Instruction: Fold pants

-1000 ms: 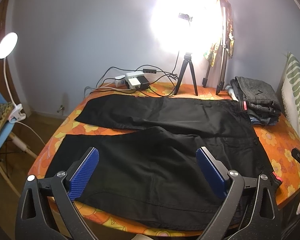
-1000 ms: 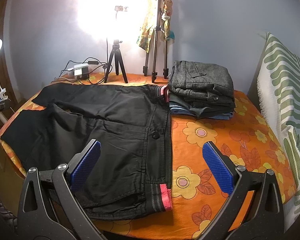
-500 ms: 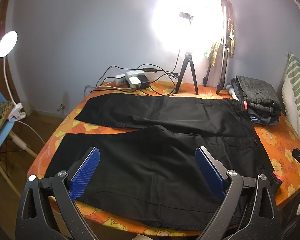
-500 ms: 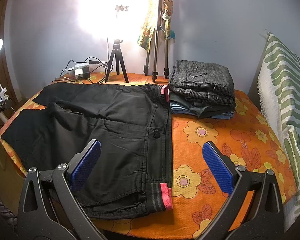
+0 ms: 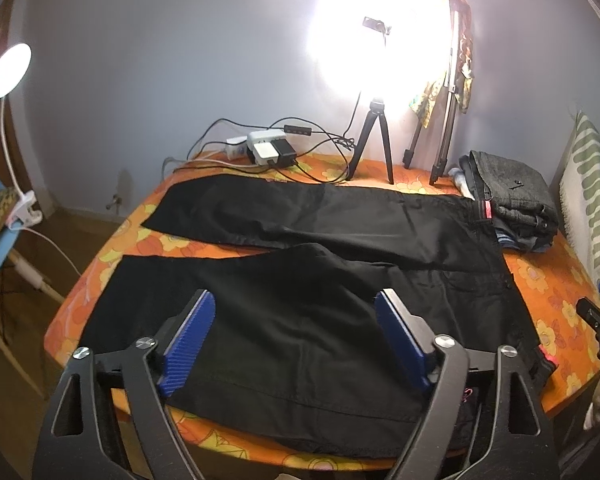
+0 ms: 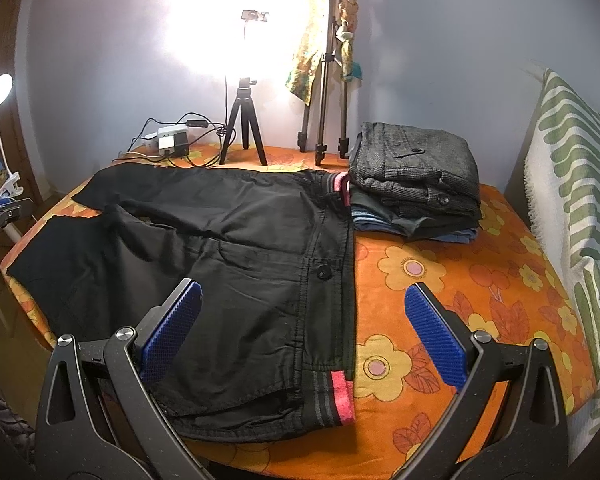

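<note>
- Black pants (image 5: 300, 312) are lying flat on the counter (image 6: 439, 280); no legible writing.
- Left tongs (image 5: 296, 336) are narrowing above the pants, gripping nothing.
- Right tongs (image 6: 303, 320) are standing wide over the waistband (image 6: 331, 280).

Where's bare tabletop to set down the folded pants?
Free: the orange cloth between the black pants' waistband, the folded stack and the striped cushion. Crowded: back edge, with tripods and power strip; pants cover the rest.

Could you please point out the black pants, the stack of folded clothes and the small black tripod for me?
black pants (image 6: 236, 240), right wrist view, seat area below the waistband.
stack of folded clothes (image 6: 415, 168), right wrist view, top grey garment.
small black tripod (image 5: 373, 148), left wrist view, its legs.
</note>
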A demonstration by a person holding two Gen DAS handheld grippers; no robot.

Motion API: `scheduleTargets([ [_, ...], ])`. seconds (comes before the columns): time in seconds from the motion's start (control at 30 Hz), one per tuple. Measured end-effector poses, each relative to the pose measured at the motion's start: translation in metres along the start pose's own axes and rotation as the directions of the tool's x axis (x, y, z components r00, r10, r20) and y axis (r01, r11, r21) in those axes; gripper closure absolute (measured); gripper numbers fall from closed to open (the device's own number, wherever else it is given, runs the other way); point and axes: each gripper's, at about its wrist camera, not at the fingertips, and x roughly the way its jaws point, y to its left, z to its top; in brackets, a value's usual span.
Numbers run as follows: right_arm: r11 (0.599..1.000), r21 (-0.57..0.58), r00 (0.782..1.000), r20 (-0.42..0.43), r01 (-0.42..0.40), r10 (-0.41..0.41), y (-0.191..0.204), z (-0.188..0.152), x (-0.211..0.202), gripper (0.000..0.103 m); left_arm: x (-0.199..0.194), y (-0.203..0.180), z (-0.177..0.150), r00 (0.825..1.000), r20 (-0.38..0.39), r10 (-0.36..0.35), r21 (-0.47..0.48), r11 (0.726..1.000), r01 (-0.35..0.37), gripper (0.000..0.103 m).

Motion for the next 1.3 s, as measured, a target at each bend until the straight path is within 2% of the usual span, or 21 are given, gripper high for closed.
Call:
scheduleTargets([
  [0.17, 0.999, -0.003, 0.999, -0.009, -0.038, 0.038, -0.002, 0.014, 0.011, 0.001, 0.005, 0.007, 0.007, 1.0, -0.014, -0.017, -0.031, 0.999, 0.016, 0.033],
  [0.43, 0.989, -0.015, 0.989, -0.037, -0.145, 0.145, -0.004, 0.05, 0.039, 0.003, 0.032, 0.045, 0.023, 0.995, -0.096, -0.017, -0.121, 0.993, 0.005, 0.036],
  [0.67, 0.972, -0.105, 0.976, -0.087, -0.208, 0.2, -0.001, 0.087, 0.085, 0.003, 0.069, 0.078, 0.053, 0.987, -0.159, 0.025, -0.108, 0.993, -0.043, 0.036],
  [0.8, 0.957, -0.169, 0.967, -0.146, -0.234, 0.211, -0.002, 0.109, 0.125, 0.003, 0.095, 0.092, 0.077, 0.979, -0.2, 0.047, -0.098, 0.993, -0.068, 0.036],
  [0.97, 0.927, -0.248, 0.949, -0.215, -0.283, 0.232, -0.002, 0.136, 0.177, 0.003, 0.146, 0.105, 0.115, 0.961, -0.276, 0.032, -0.117, 0.991, -0.067, 0.035],
  [1.03, 0.915, -0.282, 0.947, -0.229, -0.288, 0.228, -0.001, 0.144, 0.193, 0.003, 0.167, 0.107, 0.126, 0.949, -0.314, 0.017, -0.125, 0.99, -0.059, 0.032],
  [1.13, 0.902, -0.323, 0.945, -0.252, -0.286, 0.209, -0.001, 0.153, 0.221, 0.003, 0.202, 0.111, 0.143, 0.936, -0.35, 0.027, -0.145, 0.986, -0.082, 0.032],
  [1.3, 0.893, -0.342, 0.933, -0.309, -0.291, 0.185, -0.008, 0.161, 0.271, 0.003, 0.261, 0.132, 0.166, 0.915, -0.403, 0.01, -0.258, 0.958, -0.124, 0.032],
])
